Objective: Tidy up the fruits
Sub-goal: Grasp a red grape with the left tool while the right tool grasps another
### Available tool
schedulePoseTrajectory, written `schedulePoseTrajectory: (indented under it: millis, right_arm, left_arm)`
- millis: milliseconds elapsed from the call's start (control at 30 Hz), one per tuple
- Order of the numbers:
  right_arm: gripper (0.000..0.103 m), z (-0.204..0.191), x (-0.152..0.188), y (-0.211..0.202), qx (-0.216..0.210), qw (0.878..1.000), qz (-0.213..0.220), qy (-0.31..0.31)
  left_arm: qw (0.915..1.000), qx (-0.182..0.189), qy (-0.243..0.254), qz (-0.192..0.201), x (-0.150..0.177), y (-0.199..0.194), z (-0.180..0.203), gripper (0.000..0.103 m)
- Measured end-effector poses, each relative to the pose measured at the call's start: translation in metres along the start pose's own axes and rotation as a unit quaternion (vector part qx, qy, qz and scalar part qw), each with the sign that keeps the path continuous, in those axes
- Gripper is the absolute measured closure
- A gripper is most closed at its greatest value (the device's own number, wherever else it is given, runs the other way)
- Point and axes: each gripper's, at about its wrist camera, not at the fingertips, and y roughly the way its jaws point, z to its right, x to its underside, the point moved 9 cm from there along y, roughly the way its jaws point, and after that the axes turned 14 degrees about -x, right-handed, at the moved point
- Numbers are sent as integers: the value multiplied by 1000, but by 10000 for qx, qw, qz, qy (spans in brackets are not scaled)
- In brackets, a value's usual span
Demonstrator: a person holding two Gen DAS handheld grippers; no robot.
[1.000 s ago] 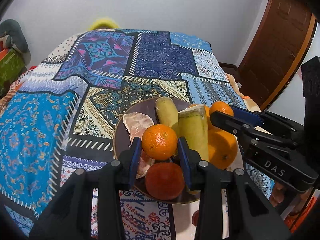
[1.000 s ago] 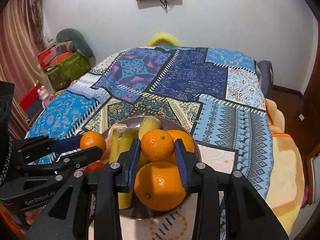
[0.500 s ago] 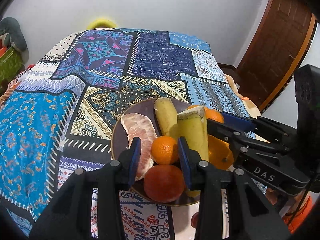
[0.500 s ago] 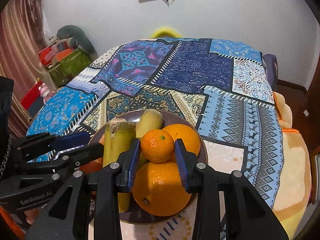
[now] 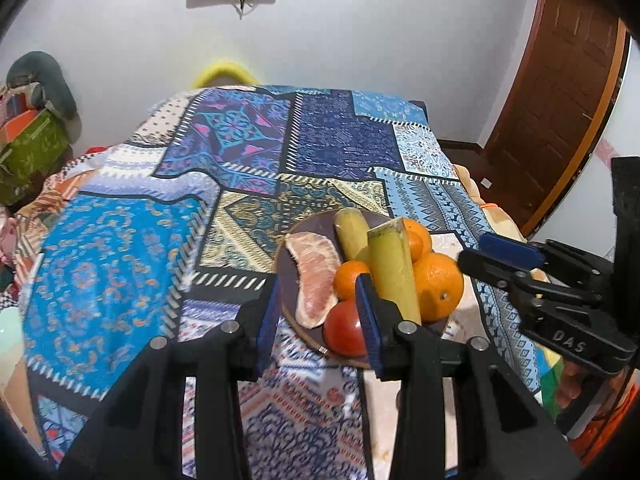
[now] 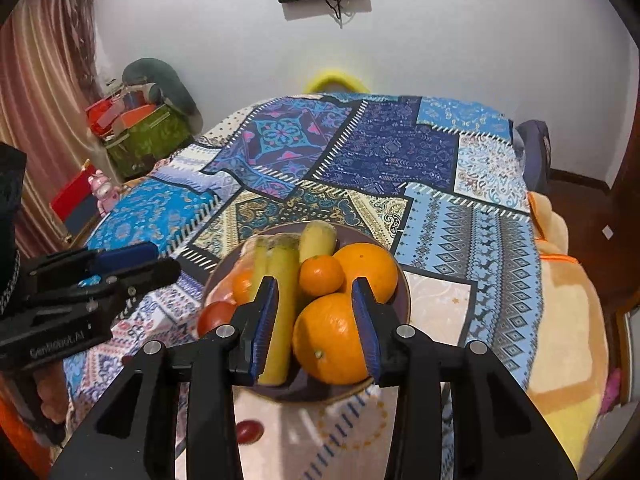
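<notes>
Round dark plate (image 6: 402,280) sitting on patterned patchwork bedspread (image 6: 392,152), holding glossy dimpled oranges (image 6: 330,340), pale pomelo segment (image 5: 314,274), smooth red tomato (image 5: 344,330), black left gripper (image 5: 318,320) and right gripper (image 6: 314,320) both hovering spread, gripping nothing.

Bed (image 6: 400,160) under blue patchwork-patterned quilt (image 5: 120,264); round dark brown plate (image 6: 402,300) of fruit near its front edge; small red fruit (image 6: 249,431) just before plate.

We count one plate (image 6: 404,300): four oranges, two large (image 6: 330,344) (image 6: 366,268), two small (image 6: 321,275) (image 6: 243,286); one tomato (image 5: 344,330); one pomelo wedge (image 5: 314,280); two yellow-green stalks (image 6: 280,312) (image 6: 318,240).
</notes>
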Motion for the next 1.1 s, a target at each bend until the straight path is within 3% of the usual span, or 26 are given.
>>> schedulePoseTrajectory:
  millis: [433,867,1100]
  right_arm:
    - [68,-37,30,-25,-13,10000,-25,22]
    - [68,-50,84,3,56,9980,-581,225]
    - [68,-44,107,28,-19,9951,-899,414]
  left_arm:
    - [9995,-296,1,-96,43,-38,-48,66]
    - [9954,-239,11,-927,121,-5,-65,66]
    - [9929,-175,-76,-1172,138,16,-66,66]
